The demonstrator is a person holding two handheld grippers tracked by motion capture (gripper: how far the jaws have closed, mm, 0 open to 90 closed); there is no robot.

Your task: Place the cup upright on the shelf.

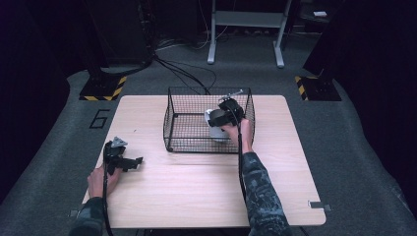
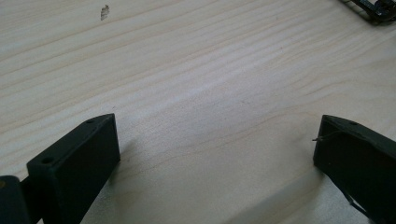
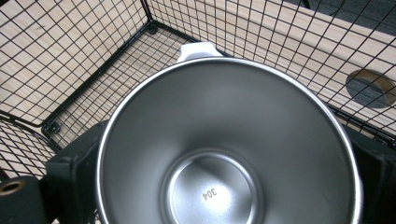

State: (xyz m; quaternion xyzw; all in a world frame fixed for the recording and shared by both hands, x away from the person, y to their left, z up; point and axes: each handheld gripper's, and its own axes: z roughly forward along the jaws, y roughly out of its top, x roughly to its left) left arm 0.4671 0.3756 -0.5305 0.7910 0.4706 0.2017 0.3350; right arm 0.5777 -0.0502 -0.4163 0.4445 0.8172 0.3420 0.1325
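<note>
Inside the wire basket (image 1: 172, 123), right hand-held gripper (image 3: 224, 154) seemingly clamping steel cup (image 3: 224, 140); left (image 2: 215, 154) spread.

A silver steel cup (image 3: 229, 144) with a white handle (image 3: 198, 49) was seen between black jaws, ringed by a black wire-grid basket (image 1: 179, 118); pale wood-grain table (image 2: 196, 70) was seen beyond.

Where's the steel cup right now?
The steel cup sits between the right gripper jaws inside the black wire basket, toward the basket's right side in the high view, at the middle of the wooden table.
</note>
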